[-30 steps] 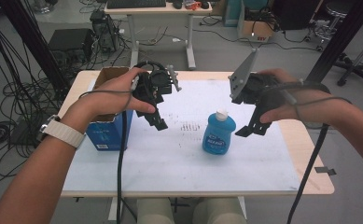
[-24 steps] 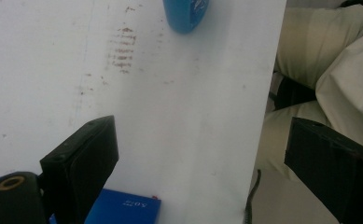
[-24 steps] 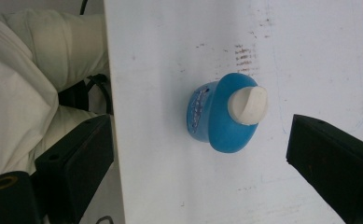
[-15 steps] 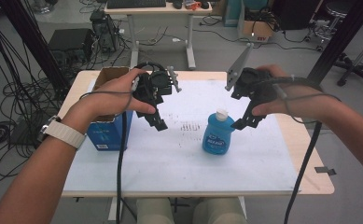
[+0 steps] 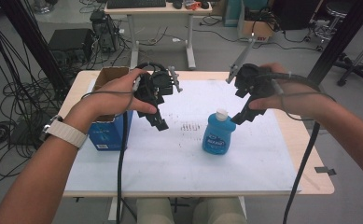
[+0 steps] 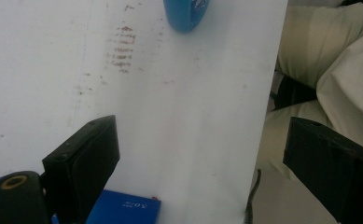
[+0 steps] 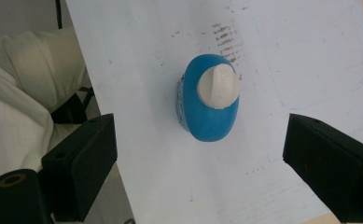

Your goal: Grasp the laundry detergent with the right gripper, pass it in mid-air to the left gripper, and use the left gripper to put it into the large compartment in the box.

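Both hand-held grippers stood with their jaws wide apart and nothing between them. Seen from the high view, the right gripper (image 5: 241,116) hung over the table's far right part, its tips just beside the white cap of the blue bottle (image 5: 219,133), not touching it; its jaws had just been closing a little. The left gripper (image 5: 158,122) hovered left of the middle, near a blue cardboard box (image 5: 109,132) that sat at the table's left edge with its top flaps open; what lay inside could not be told. The bottle stood upright on the white sheet (image 5: 179,158) covering the table (image 5: 317,179), right of a patch of brown smudges (image 5: 190,126).

From the left gripper view, the left gripper (image 6: 202,154) looked down on bare white sheet (image 6: 184,116), with the bottle's blue base (image 6: 186,14) at the top and a corner of the blue box (image 6: 123,210) at the bottom.

From the right gripper view, the right gripper (image 7: 200,149) framed the bottle (image 7: 207,112) from above, its white cap (image 7: 219,86) shut. The bottle lay between the two jaws with clear gaps either side, the smudges (image 7: 228,39) just beyond it.
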`<state>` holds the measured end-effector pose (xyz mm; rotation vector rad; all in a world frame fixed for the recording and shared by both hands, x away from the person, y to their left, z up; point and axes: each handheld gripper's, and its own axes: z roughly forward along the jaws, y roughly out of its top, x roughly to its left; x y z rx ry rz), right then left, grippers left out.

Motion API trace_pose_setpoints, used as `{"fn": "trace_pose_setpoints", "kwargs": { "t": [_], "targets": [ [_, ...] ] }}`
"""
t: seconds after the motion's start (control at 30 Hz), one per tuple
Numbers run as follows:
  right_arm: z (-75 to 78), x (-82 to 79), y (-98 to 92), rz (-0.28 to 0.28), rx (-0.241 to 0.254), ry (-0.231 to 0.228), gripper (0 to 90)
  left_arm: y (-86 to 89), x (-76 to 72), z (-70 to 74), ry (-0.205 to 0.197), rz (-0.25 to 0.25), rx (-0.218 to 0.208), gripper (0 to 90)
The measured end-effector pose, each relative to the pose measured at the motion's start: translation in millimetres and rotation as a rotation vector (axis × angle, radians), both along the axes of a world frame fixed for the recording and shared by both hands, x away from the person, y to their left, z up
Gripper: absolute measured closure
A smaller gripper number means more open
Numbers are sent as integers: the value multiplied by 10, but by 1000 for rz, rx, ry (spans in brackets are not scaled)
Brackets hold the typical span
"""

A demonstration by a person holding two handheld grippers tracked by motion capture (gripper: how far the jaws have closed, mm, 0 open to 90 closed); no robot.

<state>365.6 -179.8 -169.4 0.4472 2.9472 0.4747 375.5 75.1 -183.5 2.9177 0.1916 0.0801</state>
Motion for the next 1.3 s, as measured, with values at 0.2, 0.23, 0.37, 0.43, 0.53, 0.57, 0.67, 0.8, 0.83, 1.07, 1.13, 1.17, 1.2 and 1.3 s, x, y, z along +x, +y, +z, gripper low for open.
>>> {"fn": "trace_pose_setpoints", "kwargs": {
  "t": [0.2,0.23,0.37,0.43,0.53,0.57,0.67,0.8,0.83,1.07,1.13,1.17,1.2,1.3],
  "targets": [
    [-30,40,-47,-46,5,23,101,19,-3,8,-5,5,-5,109],
    [-37,47,-53,-44,6,26,101,18,-1,10,-2,5,-2,109],
    [-66,64,-77,-53,11,38,102,14,3,0,-1,7,0,109],
    [-74,69,-89,-52,9,40,102,14,5,-2,-2,6,-4,110],
    [-94,75,-119,-55,14,44,102,10,9,-4,2,6,-1,109],
    [-107,78,-149,-58,18,48,102,10,12,-5,-1,3,-4,109],
    [-125,80,-189,-69,21,46,102,11,11,-4,-2,7,-7,110],
    [-147,77,-245,-73,38,42,102,13,10,4,-1,6,-7,110],
    [-153,80,-257,-71,43,40,102,14,10,3,-1,8,-7,110],
    [-248,76,-353,-73,103,29,90,19,5,7,-4,9,-5,110],
    [-284,74,-381,-69,132,21,85,23,2,2,-3,13,-10,110],
    [-300,71,-402,-74,139,21,81,24,1,1,-6,11,-11,110],
    [-328,87,-421,-53,160,4,78,24,1,2,-5,11,-10,110],
    [-377,69,-431,-77,213,4,75,24,3,8,-4,12,-7,113]
  ]
}}
